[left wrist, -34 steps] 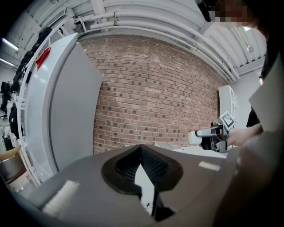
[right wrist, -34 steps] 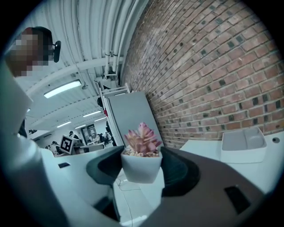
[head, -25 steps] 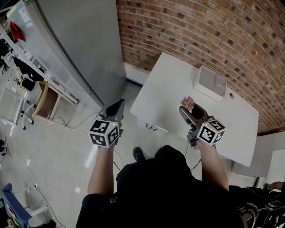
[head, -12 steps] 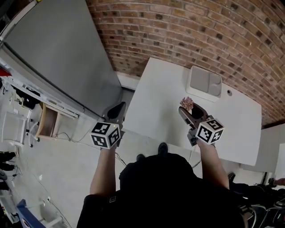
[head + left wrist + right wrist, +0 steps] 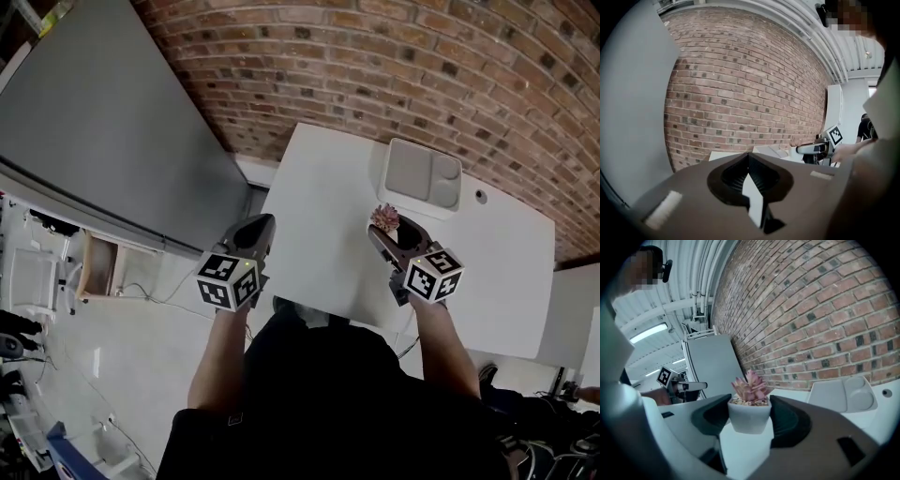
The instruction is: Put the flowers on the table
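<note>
A small white pot (image 5: pixel 749 415) with a pink succulent flower (image 5: pixel 751 387) sits between the jaws of my right gripper (image 5: pixel 749 420), which is shut on the pot and holds it upright above the white table (image 5: pixel 319 244). In the head view the flower (image 5: pixel 384 217) shows at the tip of the right gripper (image 5: pixel 392 228), over the table's middle. My left gripper (image 5: pixel 251 234) hovers beside the table's left edge, off the tabletop. Its jaws (image 5: pixel 749 176) are shut with nothing between them.
A light grey two-compartment tray (image 5: pixel 422 175) lies at the table's far side near the brick wall (image 5: pixel 394 66). A small round hole (image 5: pixel 481 197) marks the tabletop right of it. A large grey cabinet (image 5: pixel 103 141) stands to the left of the table.
The view has shifted forward: the table now lies closer under both grippers. The right gripper, still holding the pot, is further over the tabletop. The left gripper has come up beside the table's edge.
</note>
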The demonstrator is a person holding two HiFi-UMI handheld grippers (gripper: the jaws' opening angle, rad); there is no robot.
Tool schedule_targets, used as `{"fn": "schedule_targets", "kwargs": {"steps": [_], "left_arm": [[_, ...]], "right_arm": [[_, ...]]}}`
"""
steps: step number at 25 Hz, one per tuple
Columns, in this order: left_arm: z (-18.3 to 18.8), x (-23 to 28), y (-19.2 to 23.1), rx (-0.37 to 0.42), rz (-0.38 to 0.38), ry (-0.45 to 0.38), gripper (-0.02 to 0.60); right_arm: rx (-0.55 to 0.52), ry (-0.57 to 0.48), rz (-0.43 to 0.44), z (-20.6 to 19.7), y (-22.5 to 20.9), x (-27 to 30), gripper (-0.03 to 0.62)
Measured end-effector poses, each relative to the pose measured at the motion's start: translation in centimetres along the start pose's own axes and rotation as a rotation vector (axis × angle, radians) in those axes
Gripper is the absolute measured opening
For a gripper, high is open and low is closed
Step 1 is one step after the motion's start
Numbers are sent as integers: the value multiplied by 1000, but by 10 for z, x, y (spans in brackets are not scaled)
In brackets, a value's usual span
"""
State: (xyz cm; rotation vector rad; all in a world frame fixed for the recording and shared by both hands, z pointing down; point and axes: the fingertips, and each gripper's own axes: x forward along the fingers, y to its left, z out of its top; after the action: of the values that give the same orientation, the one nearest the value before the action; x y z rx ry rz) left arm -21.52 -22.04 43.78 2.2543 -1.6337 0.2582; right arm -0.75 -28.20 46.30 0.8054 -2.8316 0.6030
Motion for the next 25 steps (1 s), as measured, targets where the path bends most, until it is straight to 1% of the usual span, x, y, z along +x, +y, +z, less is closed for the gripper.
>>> {"fn": "schedule_targets", "kwargs": {"steps": [6, 11, 17, 21, 25], "left_arm": [[5, 32, 10, 26, -65, 36, 9], [9, 58, 26, 40, -114, 50, 9], [0, 87, 30, 36, -195, 92, 9], [-8, 103, 38, 21, -220, 110, 9], [-17, 116, 39, 16, -251, 138, 9]], "right_arm": [[11, 18, -67, -9, -20, 21, 244], [-22, 52, -128, -12, -32, 44, 244], [-49, 104, -184, -23, -51, 67, 244], [-64, 131, -218, -32, -70, 88, 244], [-54, 157, -251, -46, -86, 102, 244]]}}
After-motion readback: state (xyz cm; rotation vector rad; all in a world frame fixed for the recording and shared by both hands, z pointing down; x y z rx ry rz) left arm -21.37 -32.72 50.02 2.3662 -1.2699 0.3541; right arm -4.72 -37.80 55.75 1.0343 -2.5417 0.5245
